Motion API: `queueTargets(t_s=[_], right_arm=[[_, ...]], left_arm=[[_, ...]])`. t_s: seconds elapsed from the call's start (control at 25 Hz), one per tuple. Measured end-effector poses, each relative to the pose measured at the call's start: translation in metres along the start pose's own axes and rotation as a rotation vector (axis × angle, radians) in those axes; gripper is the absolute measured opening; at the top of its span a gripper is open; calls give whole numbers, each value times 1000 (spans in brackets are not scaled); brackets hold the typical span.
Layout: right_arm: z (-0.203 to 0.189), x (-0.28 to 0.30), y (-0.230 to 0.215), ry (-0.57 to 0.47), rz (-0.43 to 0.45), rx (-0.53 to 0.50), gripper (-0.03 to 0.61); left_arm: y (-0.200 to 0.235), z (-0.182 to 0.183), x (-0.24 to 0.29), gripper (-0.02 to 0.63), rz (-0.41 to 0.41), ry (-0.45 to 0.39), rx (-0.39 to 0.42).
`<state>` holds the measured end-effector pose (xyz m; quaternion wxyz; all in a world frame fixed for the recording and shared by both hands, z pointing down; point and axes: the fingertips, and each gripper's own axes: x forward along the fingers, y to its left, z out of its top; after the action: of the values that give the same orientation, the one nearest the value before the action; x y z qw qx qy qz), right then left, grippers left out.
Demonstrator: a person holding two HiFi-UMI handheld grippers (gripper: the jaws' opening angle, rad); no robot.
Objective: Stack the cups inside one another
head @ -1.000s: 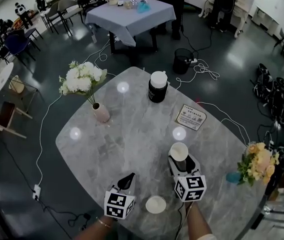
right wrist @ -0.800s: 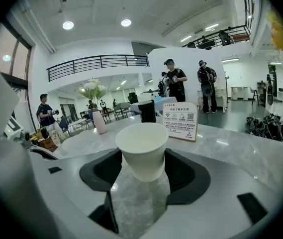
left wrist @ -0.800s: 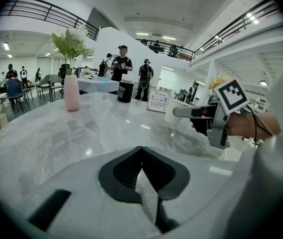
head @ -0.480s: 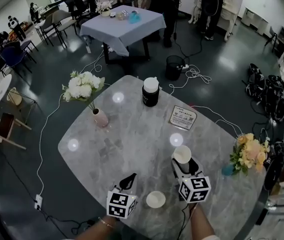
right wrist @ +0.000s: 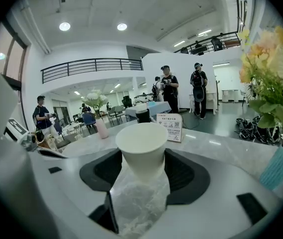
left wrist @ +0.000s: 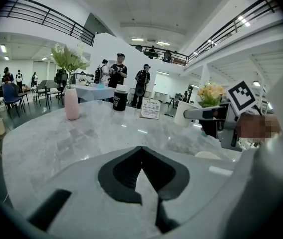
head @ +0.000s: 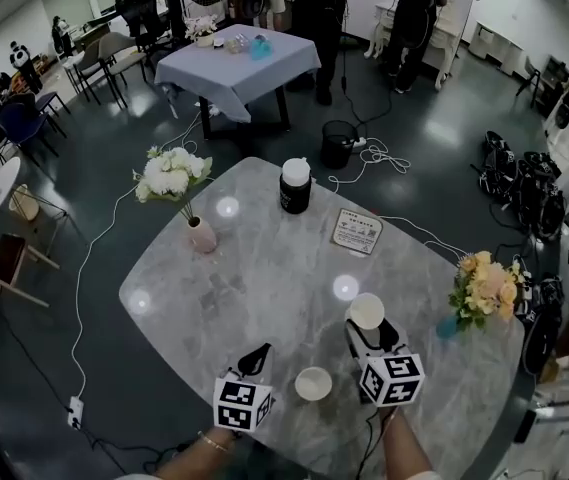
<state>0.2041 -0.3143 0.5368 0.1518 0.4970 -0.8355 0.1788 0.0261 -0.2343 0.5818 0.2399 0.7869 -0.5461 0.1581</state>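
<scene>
Head view: carry step, with the right tongs (head: 367,326) bringing the held cup (head: 367,310) toward the resting cup (head: 313,383).
The right tongs pinch the held cup by its wall, upright and mouth up, apparently clear of the bench (head: 264,268). The left tongs (head: 260,352) are pressed together on nothing and sit just to the left of the resting cup, which stands upright near the front edge of the bench. The next move calls for centring the held cup over the mouth of the resting cup, lowering it straight in, then spreading the right tongs. The left tongs could steady the lower cup if it slides. Against the frame from a second ago, the held cup appears nearer the resting cup, the grip on it is unchanged, and the left tongs remain closed.
</scene>
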Motion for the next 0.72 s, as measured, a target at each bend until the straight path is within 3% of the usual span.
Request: queueTargets(t_s=[0.72], right_arm=[[-2, -77, 47, -32, -43, 28, 244]], left_arm=[[-25, 17, -43, 9, -74, -39, 40]])
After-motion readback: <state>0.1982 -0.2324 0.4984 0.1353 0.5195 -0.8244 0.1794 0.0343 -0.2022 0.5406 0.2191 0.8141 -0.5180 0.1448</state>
